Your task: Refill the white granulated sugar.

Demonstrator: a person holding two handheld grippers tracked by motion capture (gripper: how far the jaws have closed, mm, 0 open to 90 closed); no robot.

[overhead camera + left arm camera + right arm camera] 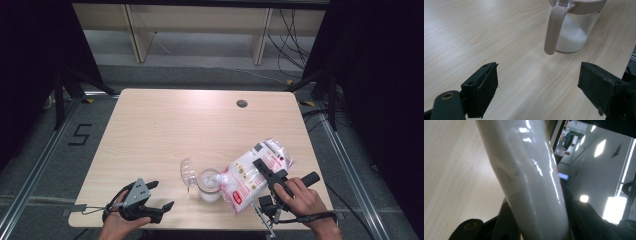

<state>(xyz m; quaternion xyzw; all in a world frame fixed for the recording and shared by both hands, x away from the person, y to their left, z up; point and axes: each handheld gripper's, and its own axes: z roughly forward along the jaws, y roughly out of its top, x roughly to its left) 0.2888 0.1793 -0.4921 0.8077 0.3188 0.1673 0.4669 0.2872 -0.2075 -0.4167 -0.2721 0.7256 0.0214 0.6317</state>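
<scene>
Between the right gripper (266, 175) jaws, clenched: sugar bag (250, 177), tipped w/ mouth over the jar (208, 185) to pour. Left gripper (159, 196) jaws released, empty; jar just ahead, prob. ready to steady it.

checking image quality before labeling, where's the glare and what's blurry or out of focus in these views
Right gripper view: bright glare streaks run down the bag, which sits so close it looks soft, and the ceiling lights behind are blown out. Left gripper view: the jar and table are fairly sharp, with soft shadows and the near jaws slightly soft. High view: the tabletop is evenly lit and the surroundings are dark.
</scene>
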